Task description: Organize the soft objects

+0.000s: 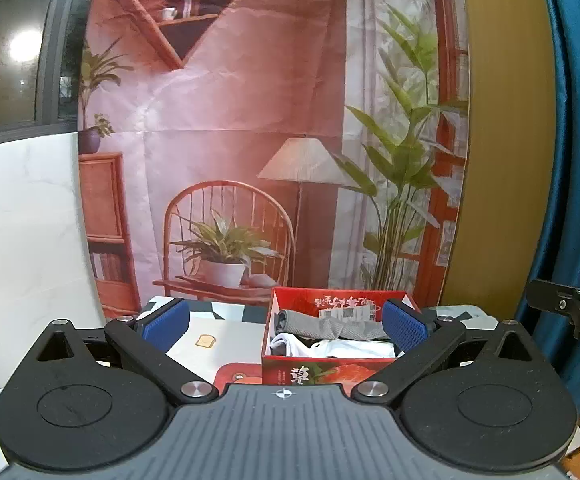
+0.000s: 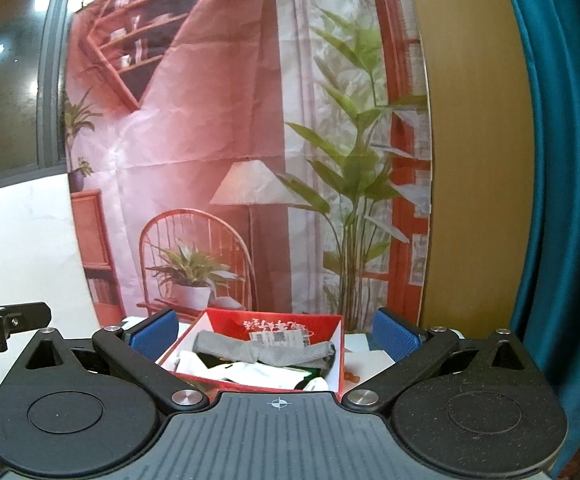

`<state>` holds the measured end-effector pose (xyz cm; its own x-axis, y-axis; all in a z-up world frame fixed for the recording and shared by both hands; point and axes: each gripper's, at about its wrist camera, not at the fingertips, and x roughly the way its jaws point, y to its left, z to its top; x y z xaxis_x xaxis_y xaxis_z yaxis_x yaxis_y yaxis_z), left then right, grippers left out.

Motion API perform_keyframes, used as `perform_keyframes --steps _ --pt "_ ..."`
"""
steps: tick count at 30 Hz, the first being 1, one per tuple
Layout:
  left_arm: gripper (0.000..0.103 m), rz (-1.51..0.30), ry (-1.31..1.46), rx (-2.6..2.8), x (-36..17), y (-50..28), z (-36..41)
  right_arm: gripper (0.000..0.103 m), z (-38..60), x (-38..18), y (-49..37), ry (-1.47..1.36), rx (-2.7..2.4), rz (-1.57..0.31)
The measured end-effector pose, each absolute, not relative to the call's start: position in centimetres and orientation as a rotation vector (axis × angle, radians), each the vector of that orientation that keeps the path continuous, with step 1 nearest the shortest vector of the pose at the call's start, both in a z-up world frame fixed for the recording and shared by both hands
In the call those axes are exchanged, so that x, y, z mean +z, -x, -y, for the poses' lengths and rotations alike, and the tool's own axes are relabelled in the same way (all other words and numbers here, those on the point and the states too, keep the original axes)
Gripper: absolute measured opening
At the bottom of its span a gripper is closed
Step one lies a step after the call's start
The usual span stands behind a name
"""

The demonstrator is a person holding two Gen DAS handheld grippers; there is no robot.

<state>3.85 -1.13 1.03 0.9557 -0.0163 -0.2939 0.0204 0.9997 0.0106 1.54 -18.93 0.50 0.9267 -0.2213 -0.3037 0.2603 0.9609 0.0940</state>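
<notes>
Hovering level w/ the counter point(image 1: 225, 334), both grippers face a red box point(image 1: 330, 368) that sits on it in front of a printed backdrop point(image 1: 249, 120).

Left gripper point(image 1: 285, 322): jaws spread wide, nothing between the blue pads point(image 1: 165, 324). The box shows right of centre in the left wrist view, its near wall just beyond the right-side pad.

Right gripper point(image 2: 275, 334): jaws also spread wide, empty; the box lies between the pads in the right wrist view, not touched.

Inside the box: a grey sock point(image 2: 265, 350) lies across the top, bunched near its middle, over white socks point(image 2: 249, 372) and some darker fabric. A white label is stuck on the inner far wall.

Counter has a patterned mat point(image 1: 205, 342) w/ a small toast picture, left of the box. Blue curtain point(image 2: 562, 200) hangs at right; a dark window point(image 1: 9, 60) at left.
</notes>
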Motion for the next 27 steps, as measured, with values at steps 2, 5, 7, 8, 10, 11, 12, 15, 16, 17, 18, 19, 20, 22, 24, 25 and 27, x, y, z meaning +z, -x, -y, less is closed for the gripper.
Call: perform_keyframes --steps 2,5,7,8,10,11,12,15,16,17,18,19,20,22,24,25,27 --pt "0.103 -0.297 -0.013 -0.009 1.18 -3.76 1.11 0.103 18.68 0.67 -1.07 -0.131 -0.248 -0.294" --pt "0.103 -0.292 -0.01 0.001 1.36 -3.63 0.97 0.103 18.72 0.81 -0.82 -0.138 -0.262 -0.299" --pt "0.103 -0.289 -0.004 0.001 1.43 -3.43 0.85 0.103 18.85 0.92 -0.66 -0.143 -0.269 -0.3" --pt "0.103 -0.288 -0.003 0.003 1.43 -3.38 0.79 0.103 18.91 0.96 -0.63 -0.143 -0.271 -0.3" --pt "0.103 -0.289 -0.002 0.006 1.43 -3.36 0.81 0.103 18.88 1.01 -0.47 -0.14 -0.274 -0.3" --pt "0.103 -0.29 -0.002 0.007 1.4 -3.36 0.74 0.103 18.85 0.99 -0.42 -0.138 -0.275 -0.3" --pt "0.103 -0.291 -0.001 0.008 1.41 -3.4 0.77 0.103 18.83 1.0 -0.36 -0.137 -0.276 -0.3" --pt "0.103 -0.293 0.0 0.013 1.38 -3.55 0.94 0.103 18.9 0.97 -0.42 -0.139 -0.277 -0.303" --pt "0.103 -0.293 0.001 0.015 1.39 -3.57 0.97 0.103 18.9 0.96 -0.4 -0.139 -0.278 -0.305" --pt "0.103 -0.293 0.001 0.017 1.4 -3.55 0.99 0.103 18.91 0.94 -0.37 -0.139 -0.279 -0.307" --pt "0.103 -0.294 0.002 0.018 1.4 -3.57 1.0 0.103 18.95 0.93 -0.39 -0.139 -0.28 -0.308" --pt "0.103 -0.293 0.002 0.019 1.45 -3.61 0.98 0.103 18.79 0.96 -0.37 -0.139 -0.282 -0.31" --pt "0.103 -0.292 0.002 0.019 1.47 -3.6 0.97 0.103 18.81 0.95 -0.4 -0.14 -0.283 -0.311" --pt "0.103 -0.29 0.0 0.02 1.47 -3.56 0.89 0.103 18.92 0.89 -0.4 -0.141 -0.285 -0.314" --pt "0.103 -0.289 0.0 0.022 1.44 -3.52 0.89 0.103 19.0 0.85 -0.45 -0.143 -0.287 -0.317" --pt "0.103 -0.29 0.001 0.022 1.41 -3.5 0.87 0.103 19.04 0.82 -0.46 -0.145 -0.288 -0.318" --pt "0.103 -0.293 0.002 0.023 1.38 -3.51 0.89 0.103 19.06 0.82 -0.48 -0.146 -0.288 -0.318"
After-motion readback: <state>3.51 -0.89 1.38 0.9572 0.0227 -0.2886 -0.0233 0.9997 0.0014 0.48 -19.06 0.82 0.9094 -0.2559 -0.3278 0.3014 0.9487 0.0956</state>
